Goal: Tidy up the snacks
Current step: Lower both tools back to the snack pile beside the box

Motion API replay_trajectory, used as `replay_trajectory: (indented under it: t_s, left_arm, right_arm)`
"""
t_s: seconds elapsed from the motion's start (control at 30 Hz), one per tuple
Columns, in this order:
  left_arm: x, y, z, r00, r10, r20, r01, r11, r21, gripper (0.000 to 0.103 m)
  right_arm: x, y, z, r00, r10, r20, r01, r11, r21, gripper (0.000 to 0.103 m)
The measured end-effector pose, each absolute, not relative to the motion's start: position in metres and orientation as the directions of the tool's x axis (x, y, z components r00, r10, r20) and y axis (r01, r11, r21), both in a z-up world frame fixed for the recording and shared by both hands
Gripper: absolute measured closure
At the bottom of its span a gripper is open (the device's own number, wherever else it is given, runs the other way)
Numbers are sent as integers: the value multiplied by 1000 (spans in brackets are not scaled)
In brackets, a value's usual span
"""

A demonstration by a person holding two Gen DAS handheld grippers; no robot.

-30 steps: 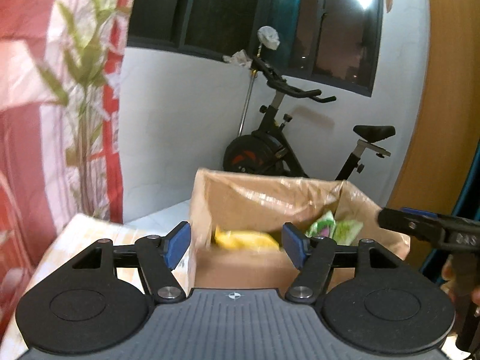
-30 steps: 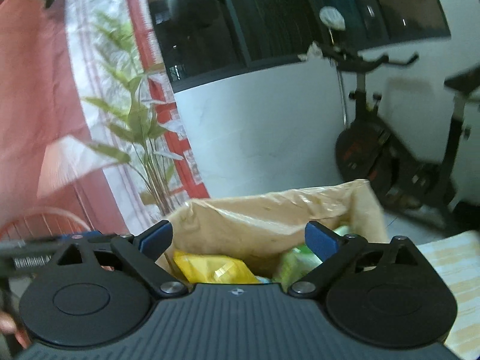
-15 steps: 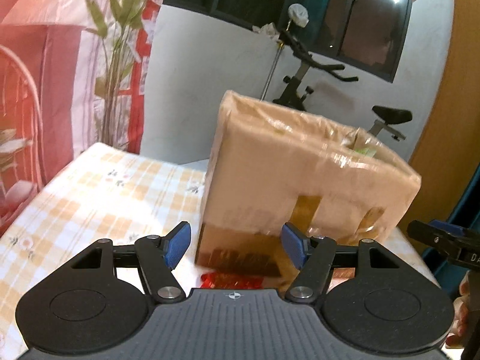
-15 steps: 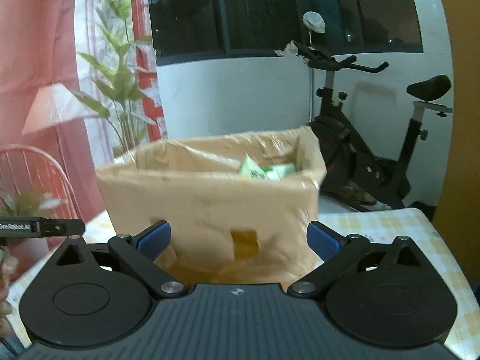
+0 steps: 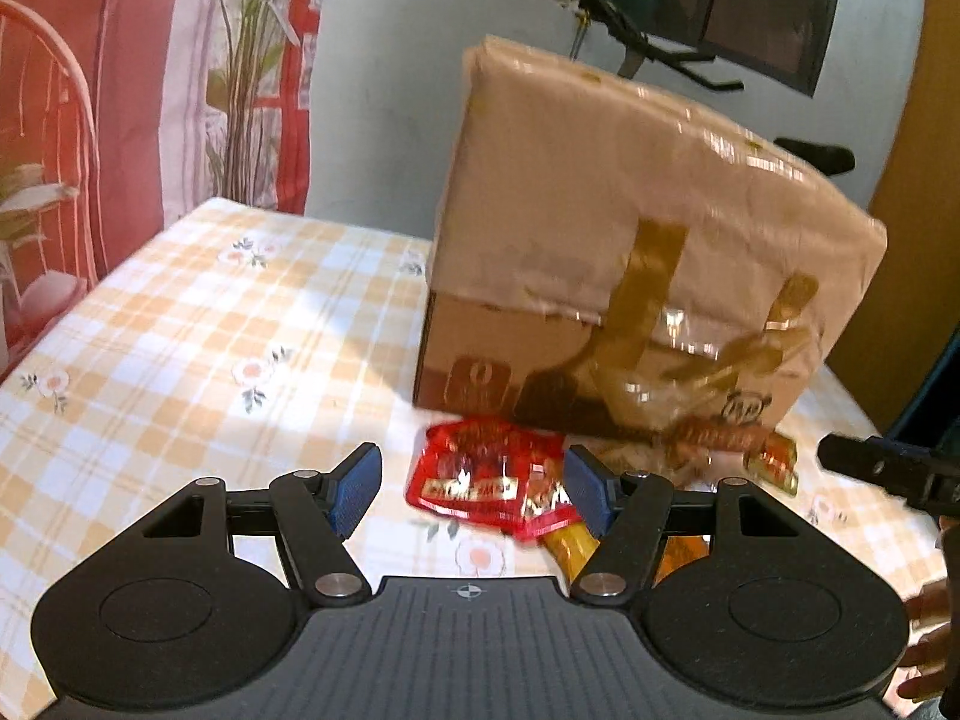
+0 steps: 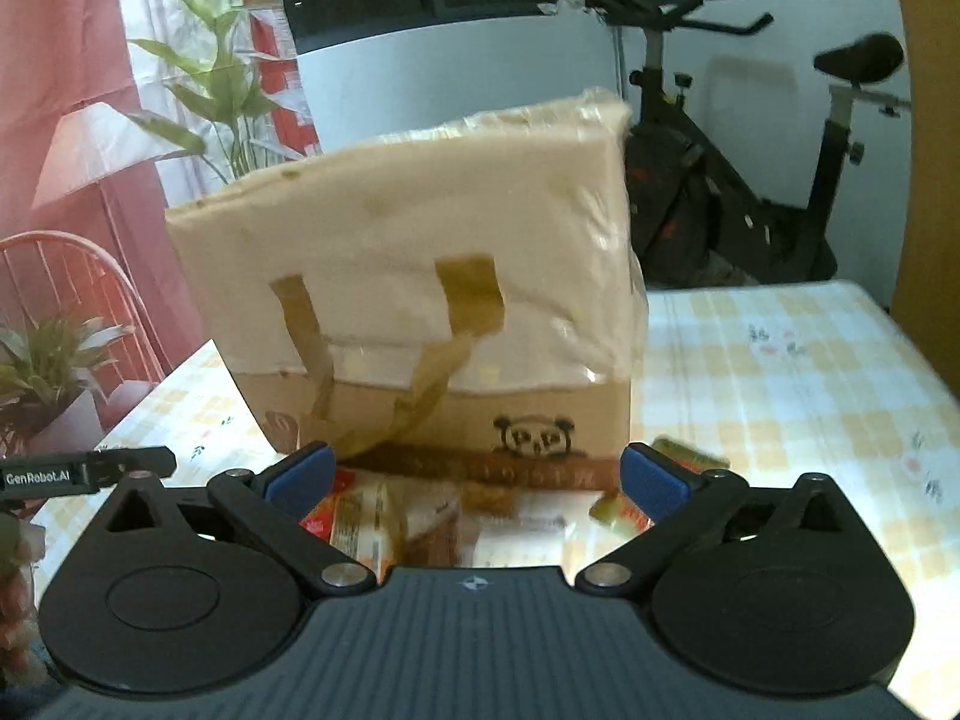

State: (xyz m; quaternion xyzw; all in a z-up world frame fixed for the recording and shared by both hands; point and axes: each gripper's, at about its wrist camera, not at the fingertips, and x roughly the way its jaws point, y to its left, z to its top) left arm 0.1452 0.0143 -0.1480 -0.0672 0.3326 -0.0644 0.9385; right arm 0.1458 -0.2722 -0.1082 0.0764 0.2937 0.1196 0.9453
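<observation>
A taped cardboard box stands on the checked tablecloth; it also shows in the right wrist view. A red snack packet lies in front of it, between the fingers of my open, empty left gripper. A long brown-red snack bar lies at the box's foot. My right gripper is open and empty above several snack packets, with a green-gold packet by its right finger. The box's inside is hidden.
An exercise bike stands behind the table. A potted plant and a red-and-white curtain are at the left. A red wire chair stands beside the table. The other gripper's tip shows at the right edge.
Both grippers have dropped from above the box's open top to table level in front of it. The snack packets on the table have come into view.
</observation>
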Motion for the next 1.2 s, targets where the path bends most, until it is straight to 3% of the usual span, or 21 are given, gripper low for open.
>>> replay_trajectory:
  t_s: [0.23,0.33,0.5,0.57,0.7,1.1,1.2]
  left_arm:
    - [143,6,-160,743,-179,-645,98,982,-160,34]
    - [146,6,-165,732,-179,-657,91,982,-165,34]
    - [147,6,-170,723,-171,-670,84,983,-160,34]
    - [147,6,-170,722,-165,-672,79,984,-157,34]
    - [149,7,-173,714,-156,-682,65,985,-157,34]
    - [149,3,-176,703,-152,-695,72,987,-143,34]
    - [151,4,-178,699,-146,-700,67,988,-139,34]
  right_arm:
    - [144,-267,-141,725,228,-650,-180,973,142,1]
    - [142,-262,-152,689,229,-688,-226,969,96,18]
    - [141,-250,-164,665,229,-711,-300,954,27,29]
    - [142,-247,-168,664,192,-722,-296,955,-18,38]
    - [148,-256,-171,663,177,-728,-265,964,-6,46]
    - [175,-259,-178,691,205,-693,-289,957,-4,48]
    - [174,-260,-184,698,220,-682,-285,958,16,52]
